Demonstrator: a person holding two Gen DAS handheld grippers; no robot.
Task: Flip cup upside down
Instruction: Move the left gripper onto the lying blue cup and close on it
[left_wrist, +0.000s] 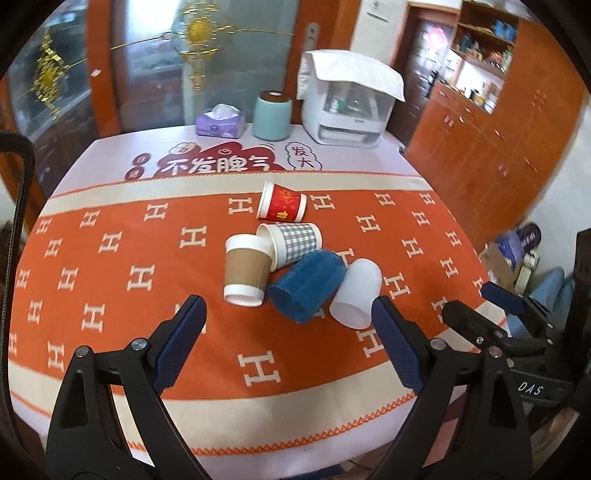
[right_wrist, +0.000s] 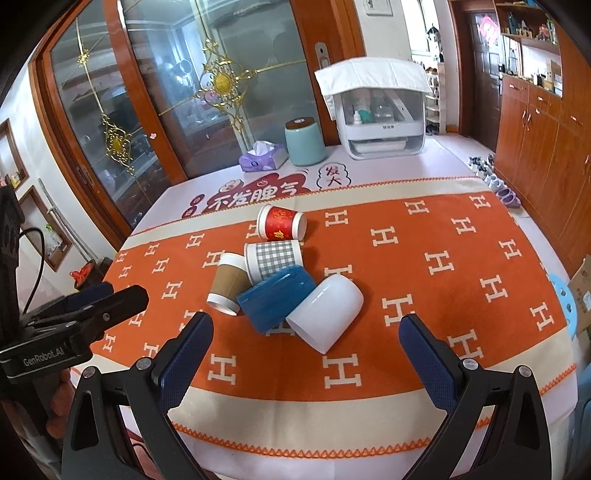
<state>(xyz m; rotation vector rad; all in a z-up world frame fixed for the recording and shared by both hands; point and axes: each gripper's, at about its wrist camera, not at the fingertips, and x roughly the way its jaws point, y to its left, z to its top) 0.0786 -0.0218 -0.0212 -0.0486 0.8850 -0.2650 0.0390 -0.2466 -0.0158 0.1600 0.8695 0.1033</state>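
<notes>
- Dining room, glass doors behind; counter (right_wrist: 461, 258) under an orange cloth with an H pattern.
- Five cups lying on their sides mid-cloth in a touching cluster: white cup (right_wrist: 325, 314) nearest, blue cup (right_wrist: 275, 299) against it, then brown-sleeved cup (right_wrist: 229, 282), checked cup (right_wrist: 273, 260), red cup (right_wrist: 282, 223) farthest.
- Left claw (left_wrist: 288, 343) spread apart, empty, short of the cluster.
- Right claw (right_wrist: 304, 354) likewise apart, empty, facing the white cup.
- Likely risks: rolling on contact, nudging neighbours, crushing thin paper walls.

Both tongs spread wide, holding nothing.
Left tongs (left_wrist: 288, 321) and right tongs (right_wrist: 306, 343) hover side by side, angled forward and down, each with jaws far apart; blue pads (left_wrist: 181, 343) bare.
</notes>
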